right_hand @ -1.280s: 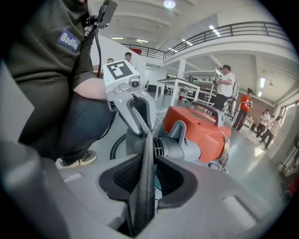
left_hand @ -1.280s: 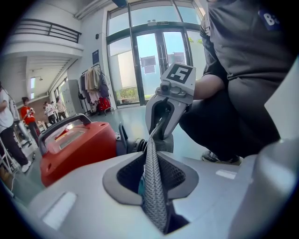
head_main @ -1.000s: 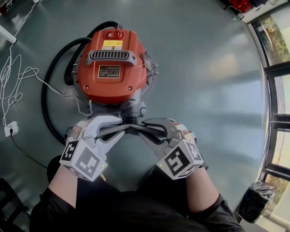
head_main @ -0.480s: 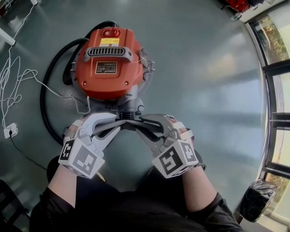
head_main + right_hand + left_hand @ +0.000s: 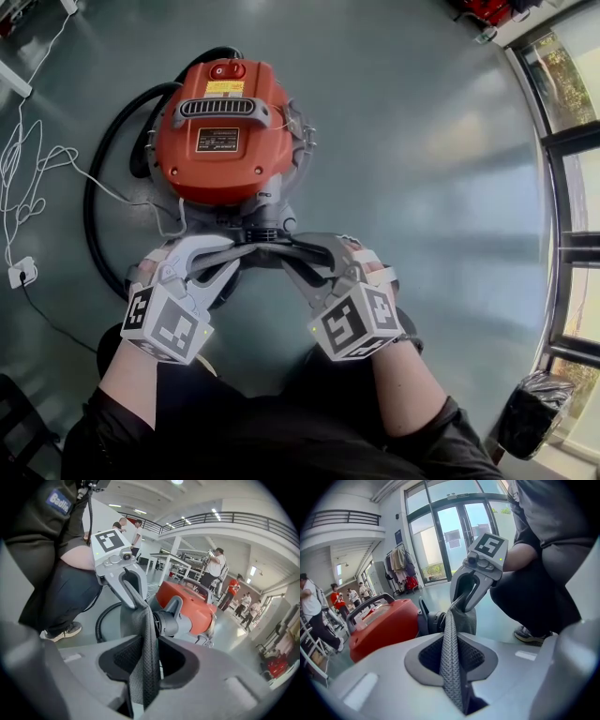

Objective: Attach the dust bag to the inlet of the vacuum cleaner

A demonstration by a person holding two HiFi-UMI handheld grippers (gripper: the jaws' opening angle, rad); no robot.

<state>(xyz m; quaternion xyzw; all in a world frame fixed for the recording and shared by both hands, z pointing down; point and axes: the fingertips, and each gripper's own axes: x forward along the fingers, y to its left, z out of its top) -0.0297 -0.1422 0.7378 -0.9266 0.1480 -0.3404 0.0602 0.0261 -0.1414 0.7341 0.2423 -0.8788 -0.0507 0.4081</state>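
The left claw (image 5: 451, 660) is narrow; its jaws have just been closing and clamp the grey mesh dust bag (image 5: 461, 620). The right claw (image 5: 143, 663), its jaws having just eased slightly apart, also pinches the bag. The bag spans both claws, just beside the vacuum cleaner (image 5: 225, 131) inlet (image 5: 171, 620).

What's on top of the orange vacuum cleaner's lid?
The lid of the vacuum cleaner carries a grey handle, a red switch, a yellow label and a black nameplate. The lid surface beneath the handle is covered, and the labels' print is too small to read.
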